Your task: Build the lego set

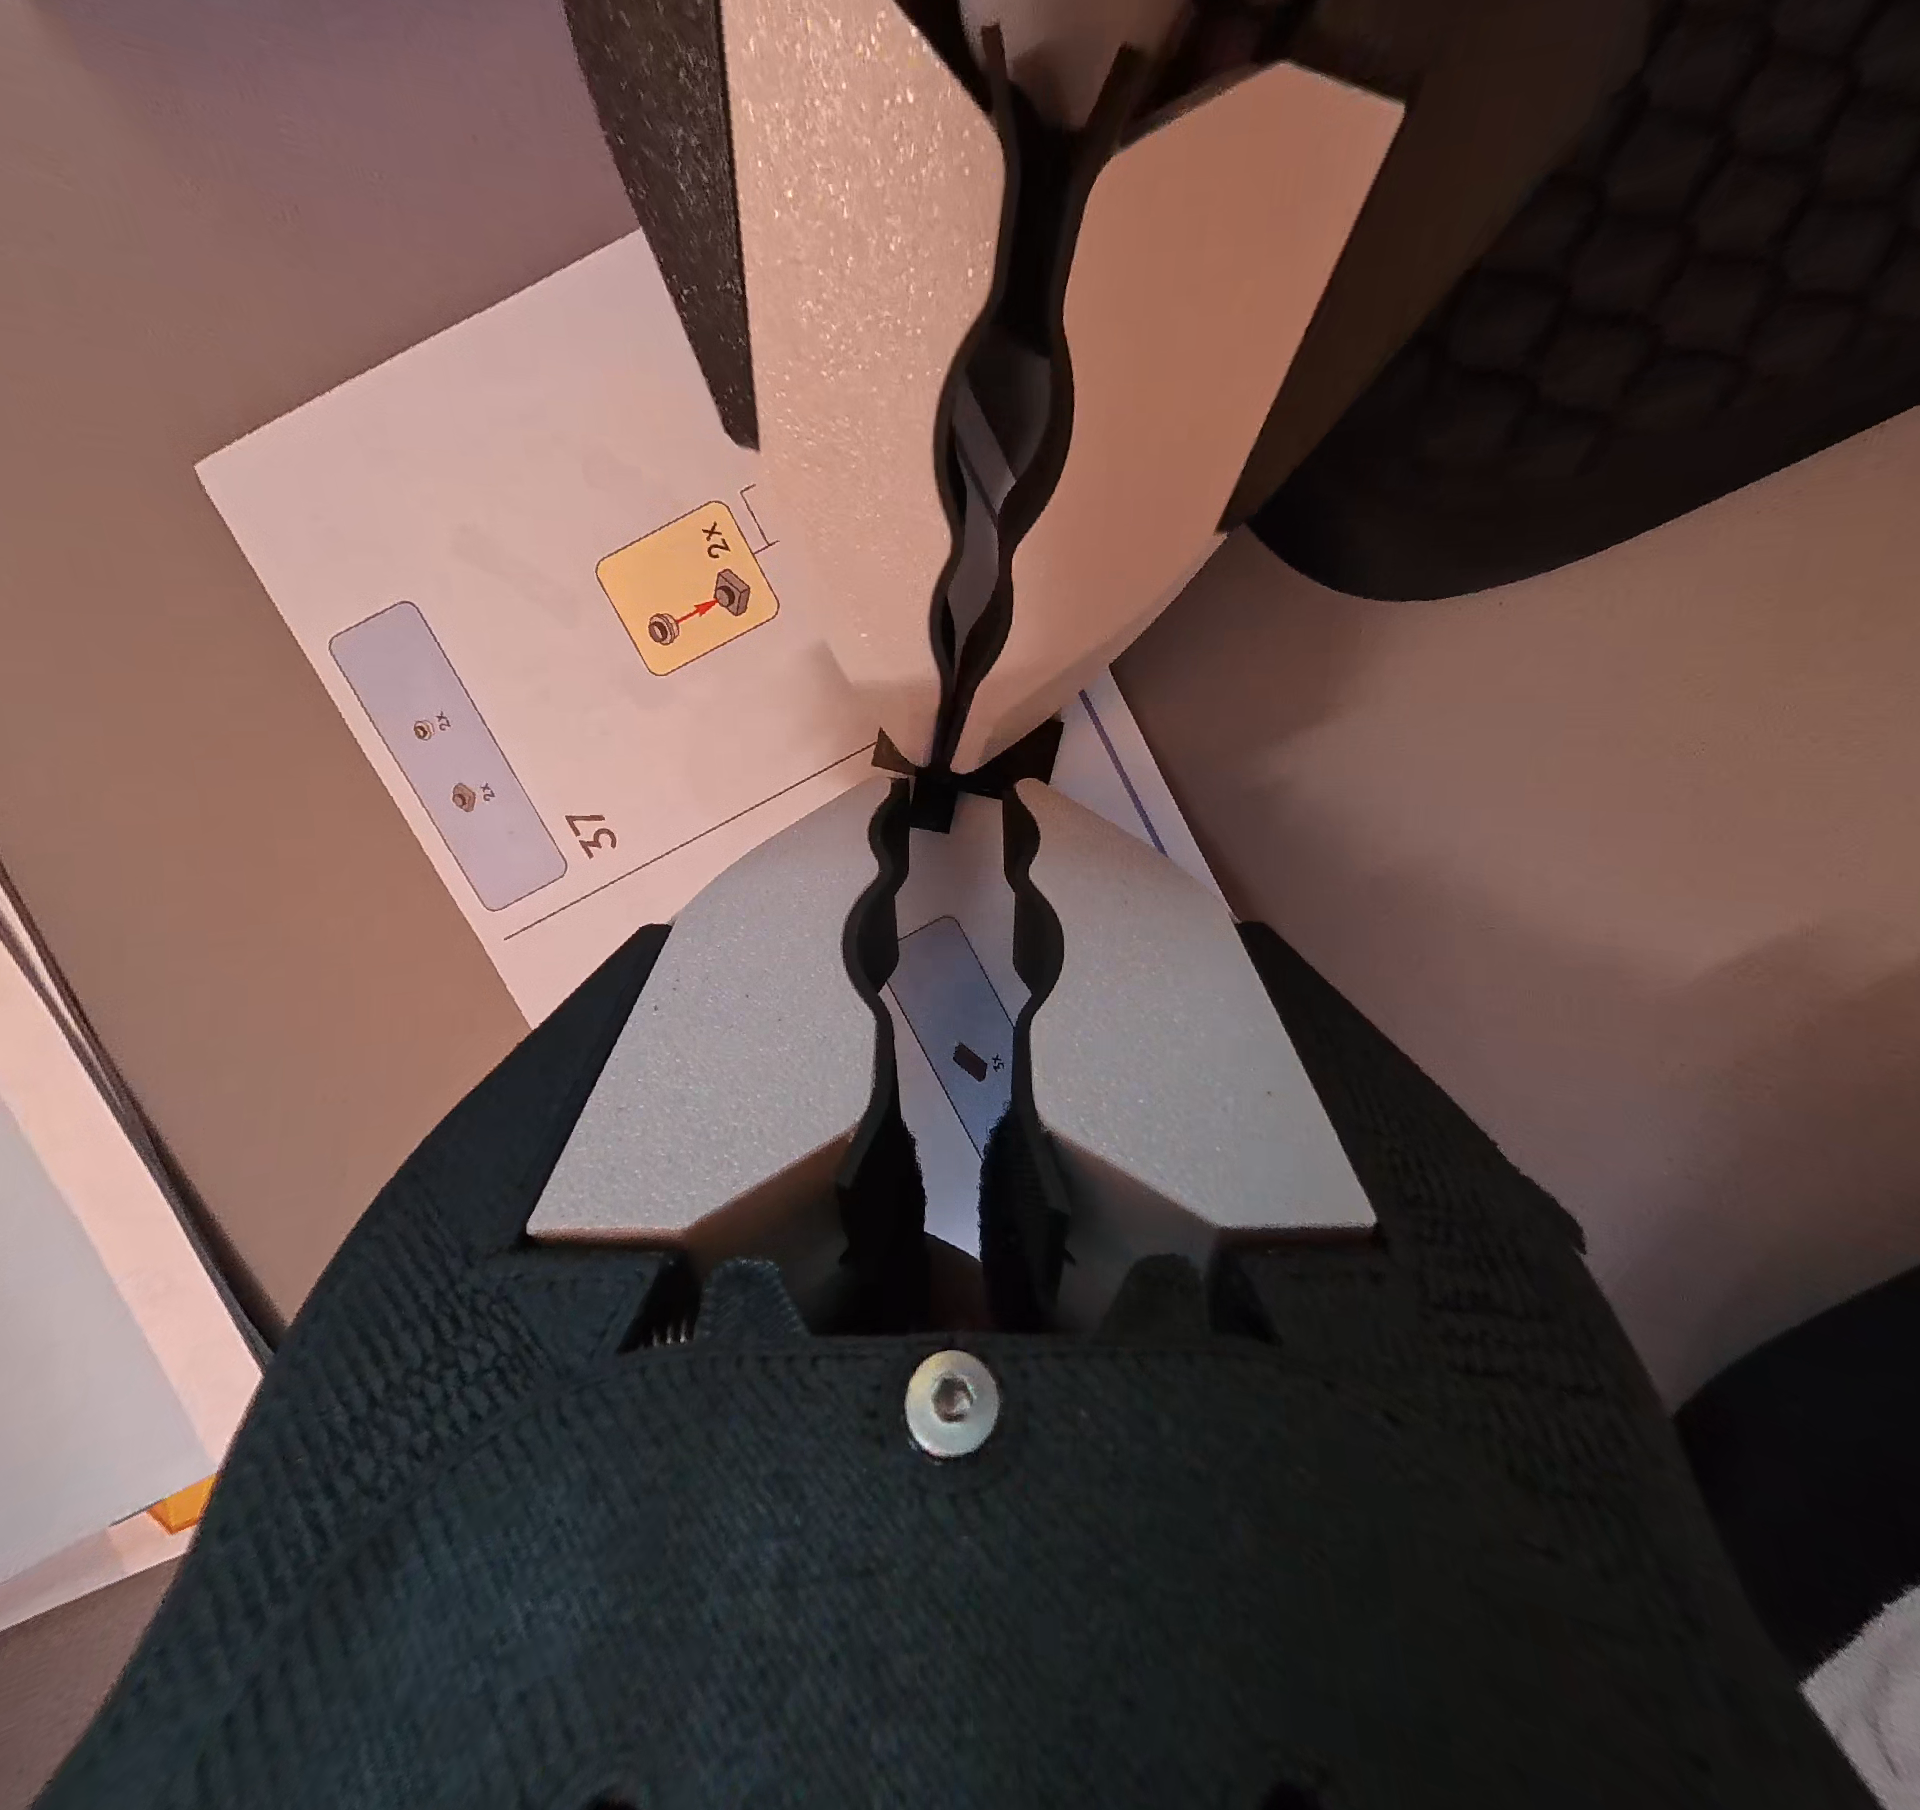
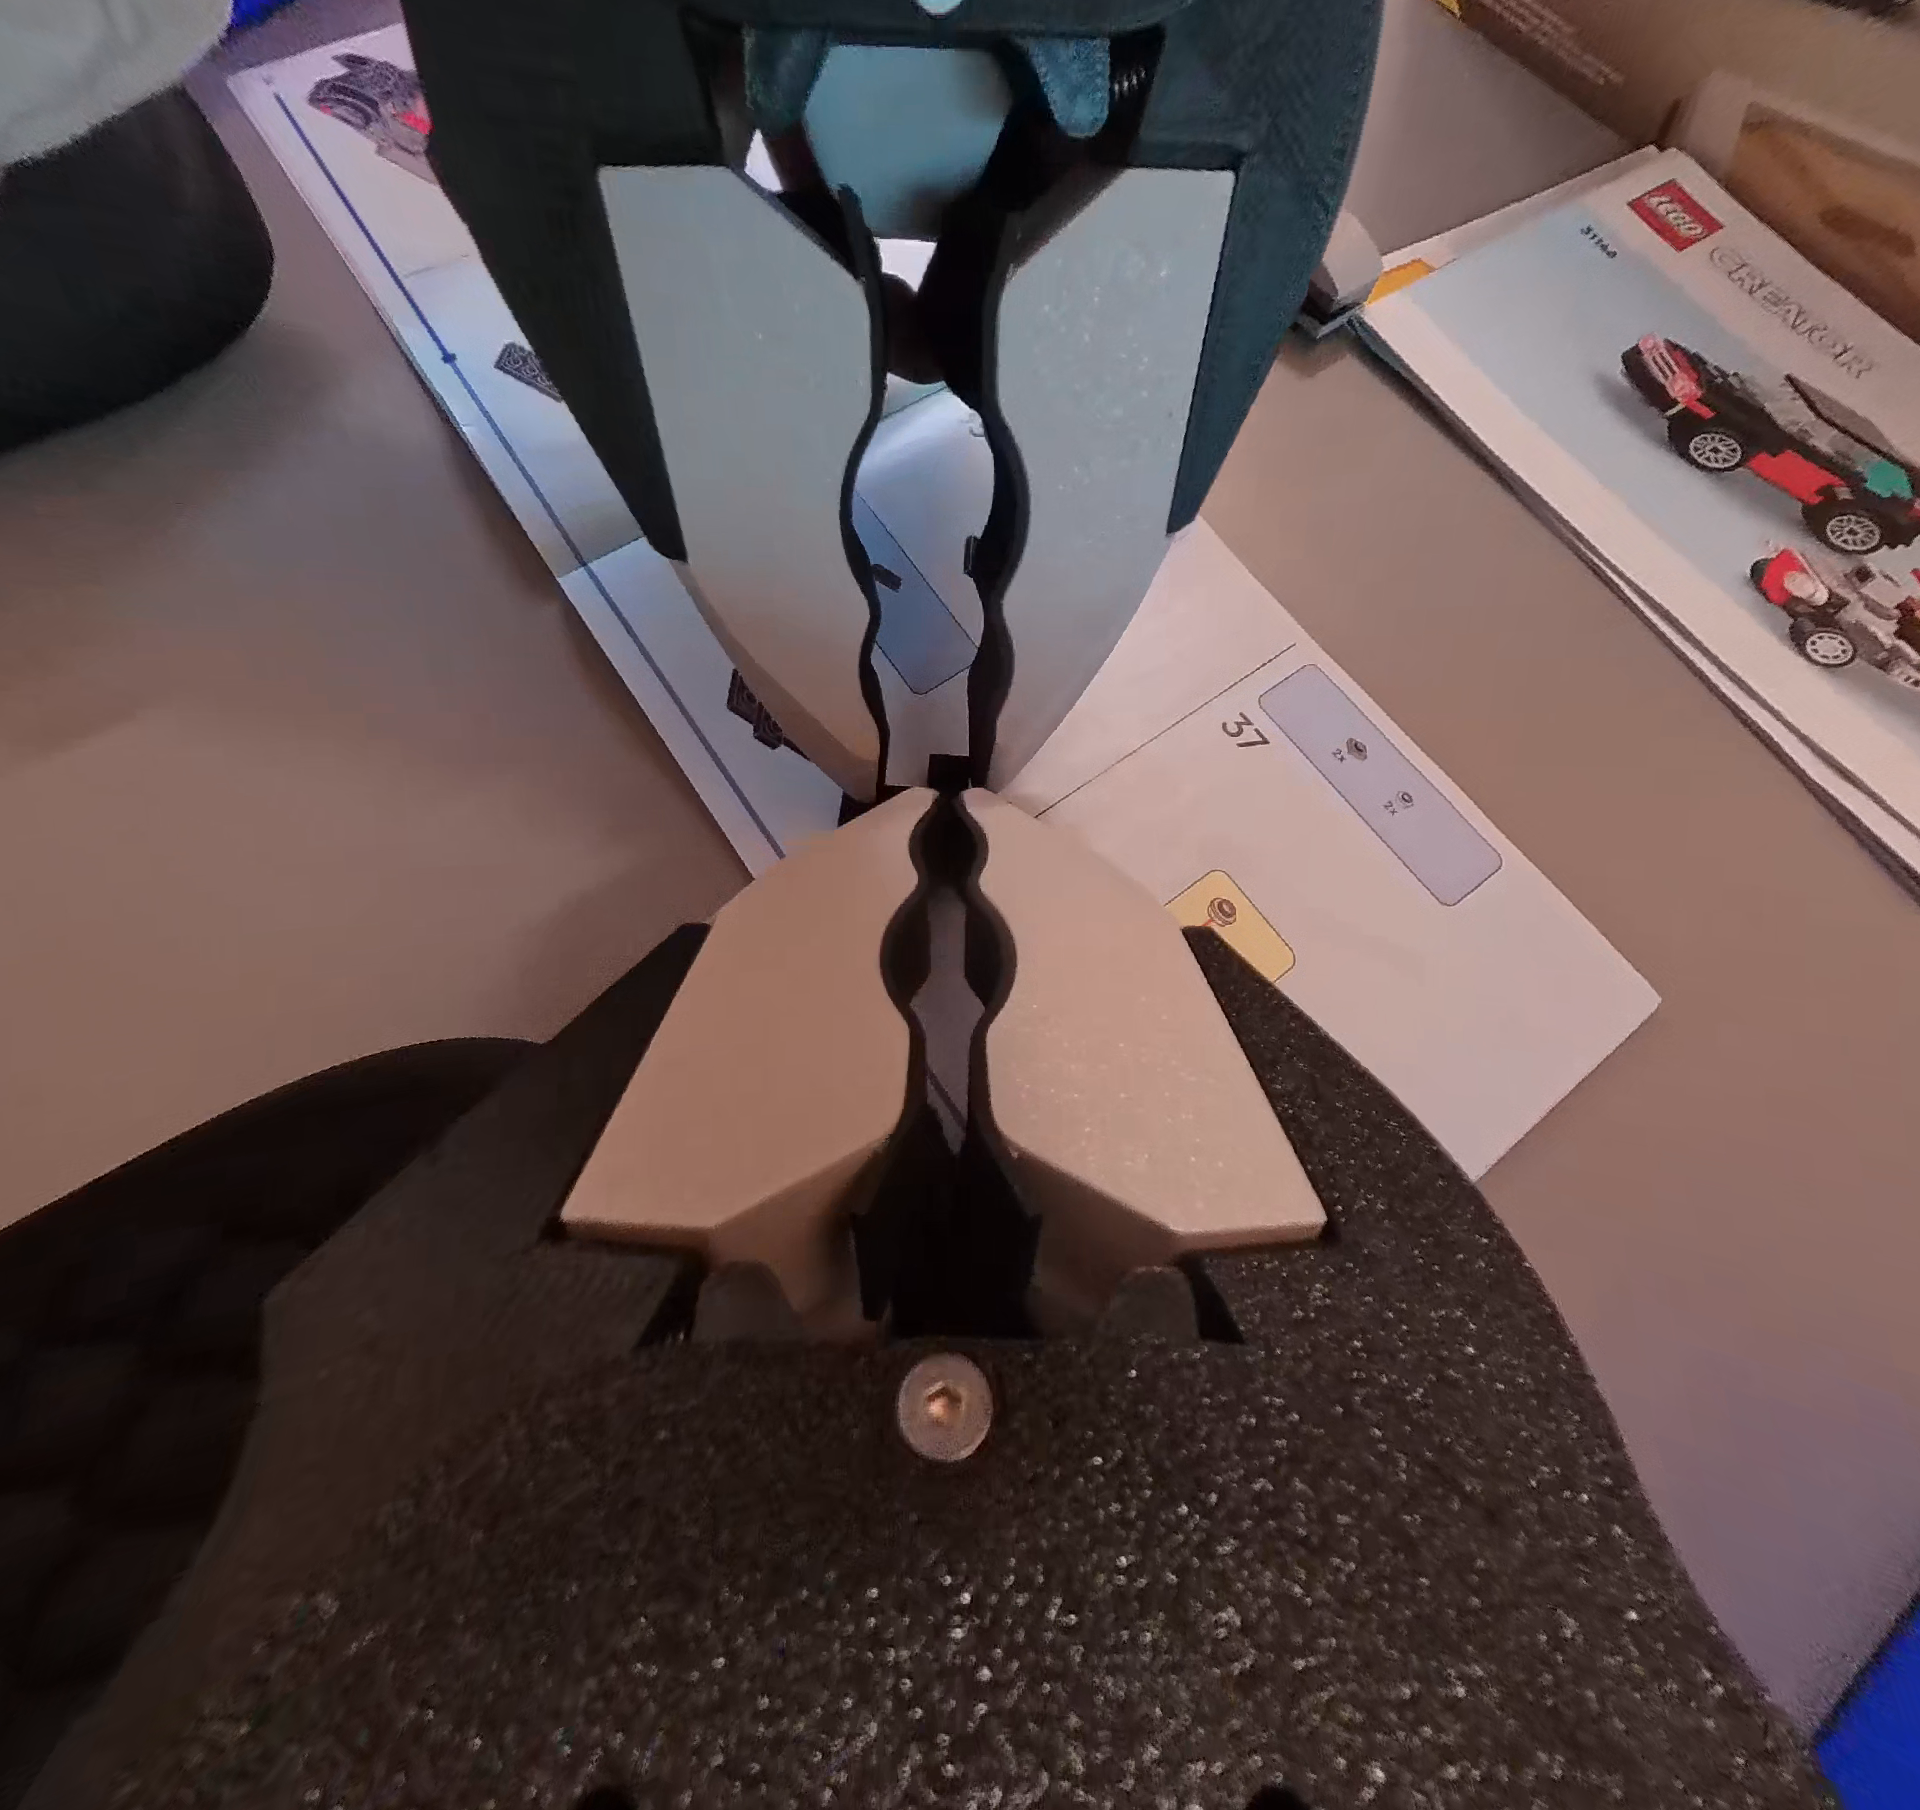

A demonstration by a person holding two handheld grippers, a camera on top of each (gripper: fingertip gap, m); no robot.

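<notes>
My two grippers meet tip to tip above an open instruction booklet (image 1: 447,617). My left gripper (image 1: 951,799) comes from the bottom of the left wrist view. Its jaws stand a little apart and pinch a small black lego piece (image 1: 932,810) at the tips. My right gripper (image 1: 961,747) comes down from the top, shut on a flat black lego piece (image 1: 1039,747) that sticks out on both sides of its tips. In the right wrist view the right gripper (image 2: 943,802) is at the bottom, the left gripper (image 2: 935,768) is above it, and the small black piece (image 2: 943,771) sits between them. The two pieces touch.
The booklet (image 2: 1351,981) lies on a grey table (image 2: 312,721). A second booklet (image 2: 1662,430) with car pictures lies to the right, and the set's box (image 2: 1558,4) stands behind it. A dark mesh object (image 1: 1662,254) is beside the right gripper. A blue thing (image 2: 1870,1698) is at the lower right.
</notes>
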